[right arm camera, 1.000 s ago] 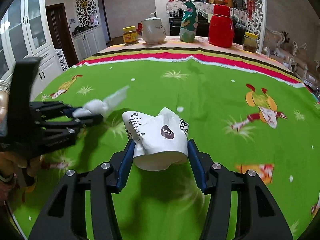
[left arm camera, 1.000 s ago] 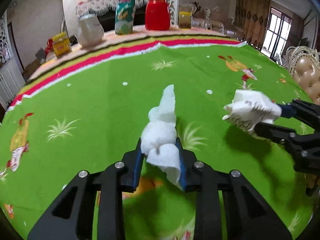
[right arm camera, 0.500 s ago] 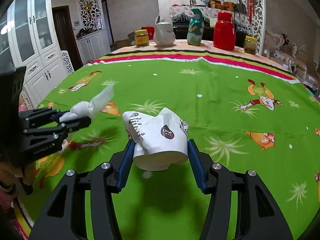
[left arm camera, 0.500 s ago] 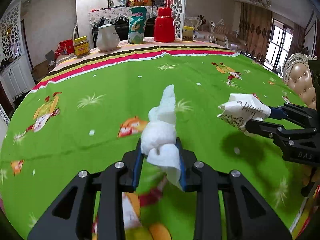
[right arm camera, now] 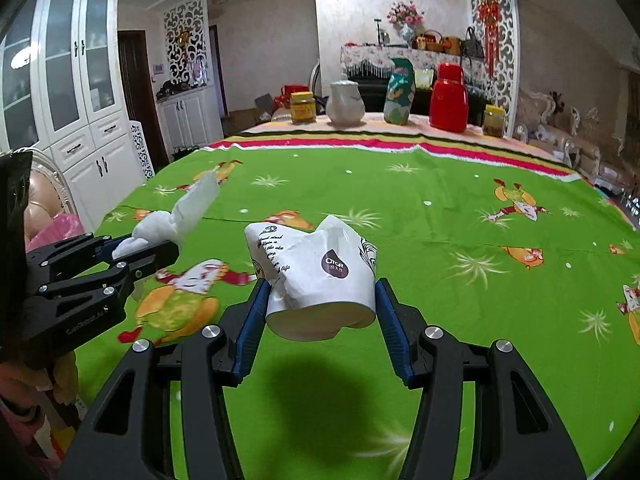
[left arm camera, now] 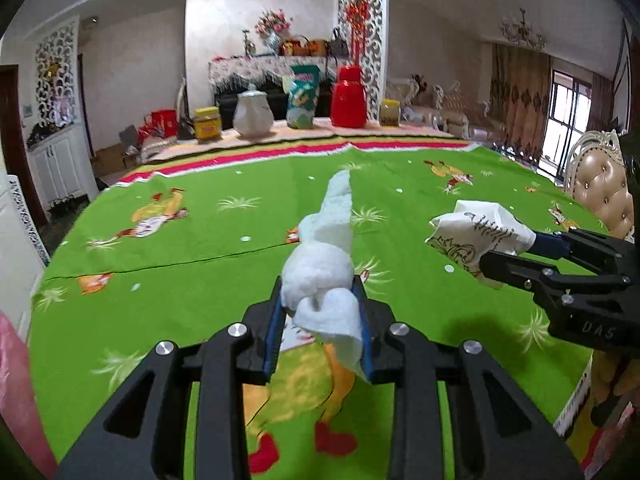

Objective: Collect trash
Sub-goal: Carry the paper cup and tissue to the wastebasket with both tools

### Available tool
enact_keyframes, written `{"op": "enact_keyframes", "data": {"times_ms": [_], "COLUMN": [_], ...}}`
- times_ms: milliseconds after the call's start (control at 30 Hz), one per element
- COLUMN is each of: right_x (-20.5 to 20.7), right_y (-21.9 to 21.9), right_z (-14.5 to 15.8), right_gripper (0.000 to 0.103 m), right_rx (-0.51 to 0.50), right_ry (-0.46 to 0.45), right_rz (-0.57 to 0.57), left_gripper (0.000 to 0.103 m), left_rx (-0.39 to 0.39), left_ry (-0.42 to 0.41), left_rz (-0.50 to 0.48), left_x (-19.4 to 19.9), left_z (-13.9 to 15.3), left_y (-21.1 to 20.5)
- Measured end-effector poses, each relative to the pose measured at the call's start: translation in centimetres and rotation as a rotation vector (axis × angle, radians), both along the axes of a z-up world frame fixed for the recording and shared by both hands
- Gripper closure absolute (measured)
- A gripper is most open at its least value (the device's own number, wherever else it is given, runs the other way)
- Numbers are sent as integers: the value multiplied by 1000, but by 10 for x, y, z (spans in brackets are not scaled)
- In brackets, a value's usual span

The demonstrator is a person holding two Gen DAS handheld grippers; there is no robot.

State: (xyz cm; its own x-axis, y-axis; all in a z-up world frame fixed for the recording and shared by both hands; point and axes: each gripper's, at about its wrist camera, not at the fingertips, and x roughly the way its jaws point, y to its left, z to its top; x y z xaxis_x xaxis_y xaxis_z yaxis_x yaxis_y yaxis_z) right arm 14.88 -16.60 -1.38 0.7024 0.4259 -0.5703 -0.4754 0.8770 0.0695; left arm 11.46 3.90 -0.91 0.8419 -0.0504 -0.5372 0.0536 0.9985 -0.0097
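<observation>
My left tongs (left arm camera: 320, 322) are clamped tight on a wad of white tissue (left arm camera: 320, 276). The blue pads pinch its crumpled lower lump; a loose tail sticks up and forward past the tips, and a flap hangs down on the right pad's side. The wad is clear of the cloth, held in the air.

My right tongs (right arm camera: 320, 312) grip a crushed white paper cup (right arm camera: 316, 276) between the blue pads, wider apart than the left pair. The cup lies on its side, base toward me, dented rim pointing away, dark print and a small round logo showing. Its shadow falls on the cloth directly beneath the tongs, so it is lifted.

In the left view, the right tongs come in from the right edge with the cup at their tips; in the right view, the left tongs sit at the left edge with the tissue.

Under both: green tablecloth (left arm camera: 200, 240) with cartoon figures and grass tufts. A pink bag (left arm camera: 16, 392) sits at the left tongs' near left edge.

Beyond the tips, at the far striped border of the table: yellow jar (right arm camera: 303, 108), white teapot (right arm camera: 345, 104), teal pouch (right arm camera: 399, 92), red flask (right arm camera: 449, 98), a second jar (right arm camera: 494, 121).
</observation>
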Motion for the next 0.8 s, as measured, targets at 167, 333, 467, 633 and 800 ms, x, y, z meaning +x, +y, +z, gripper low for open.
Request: {"op": "enact_keyframes", "data": {"times_ms": [167, 333, 467, 633, 800], "right_x": [-25, -44, -55, -65, -74], "right_y": [16, 36, 54, 78, 98], "right_z": [2, 7, 12, 12, 10], "right_gripper": [51, 51, 51, 51, 51], "right_rx": [20, 36, 45, 47, 54], "right_ry": [-25, -53, -75, -84, -75], "right_rz": [-10, -2, 15, 49, 76], "left_gripper": [72, 72, 71, 70, 70], "left_rx": [-19, -35, -53, -54, -66], "left_ry": [-44, -68, -89, -102, -89], "left_rz": [48, 69, 93, 119, 146], "left_x": [-36, -65, -88, -106, -120], "left_z": [4, 7, 10, 13, 12], "left_y": [17, 31, 45, 59, 77]}}
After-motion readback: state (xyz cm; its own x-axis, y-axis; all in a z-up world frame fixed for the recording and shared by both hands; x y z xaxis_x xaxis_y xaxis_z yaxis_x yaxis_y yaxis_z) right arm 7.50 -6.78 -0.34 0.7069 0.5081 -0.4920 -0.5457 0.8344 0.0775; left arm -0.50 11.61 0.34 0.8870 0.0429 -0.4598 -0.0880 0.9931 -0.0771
